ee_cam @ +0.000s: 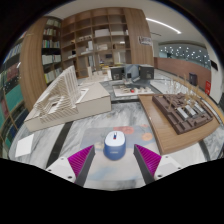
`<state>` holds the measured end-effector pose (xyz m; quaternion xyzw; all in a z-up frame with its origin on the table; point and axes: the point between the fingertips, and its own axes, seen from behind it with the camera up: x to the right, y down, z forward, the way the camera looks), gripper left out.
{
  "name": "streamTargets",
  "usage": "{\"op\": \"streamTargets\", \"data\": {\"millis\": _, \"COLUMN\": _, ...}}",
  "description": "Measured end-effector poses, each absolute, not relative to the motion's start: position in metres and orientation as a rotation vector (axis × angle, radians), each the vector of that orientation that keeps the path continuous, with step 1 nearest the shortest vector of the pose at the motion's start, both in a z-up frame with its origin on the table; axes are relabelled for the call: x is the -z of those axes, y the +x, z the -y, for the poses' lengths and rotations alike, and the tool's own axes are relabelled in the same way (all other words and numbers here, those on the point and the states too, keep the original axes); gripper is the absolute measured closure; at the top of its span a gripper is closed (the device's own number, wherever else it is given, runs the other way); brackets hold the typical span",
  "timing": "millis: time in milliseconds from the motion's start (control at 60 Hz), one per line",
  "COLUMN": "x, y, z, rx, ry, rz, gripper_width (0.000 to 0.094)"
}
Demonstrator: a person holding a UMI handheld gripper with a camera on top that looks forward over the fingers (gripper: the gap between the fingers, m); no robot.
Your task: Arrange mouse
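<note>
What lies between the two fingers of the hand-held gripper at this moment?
In the gripper view, a blue and white mouse lies on the table between the fingers of the hand-held gripper, with a gap at each side. The fingers are open.

Tall wooden shelving (pixel 95 35) behind a table (pixel 130 125) of architectural models (pixel 65 100).

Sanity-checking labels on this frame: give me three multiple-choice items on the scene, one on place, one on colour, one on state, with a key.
1. Where is the mouse?
A. between the fingers
B. on the shelves
C. on the wooden model

2. Colour of the finger pads?
A. green
B. magenta
C. yellow

3. State of the gripper?
A. shut on the mouse
B. open
C. shut, holding nothing

Key: A, it lies on the table between the two fingers; B, both pads show magenta; B, a gap shows on either side of the mouse.
</note>
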<state>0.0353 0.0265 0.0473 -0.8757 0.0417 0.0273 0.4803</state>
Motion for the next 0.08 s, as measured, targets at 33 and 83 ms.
{"op": "streamTargets", "data": {"millis": 33, "x": -0.052, "y": 0.036, "z": -0.011, "rx": -0.068, "ry": -2.123, "rz": -0.09, "gripper_width": 0.0107}}
{"op": "streamTargets", "data": {"millis": 83, "x": -0.055, "y": 0.04, "z": 0.011, "rx": -0.071, "ry": -2.114, "rz": -0.089, "gripper_width": 0.011}}
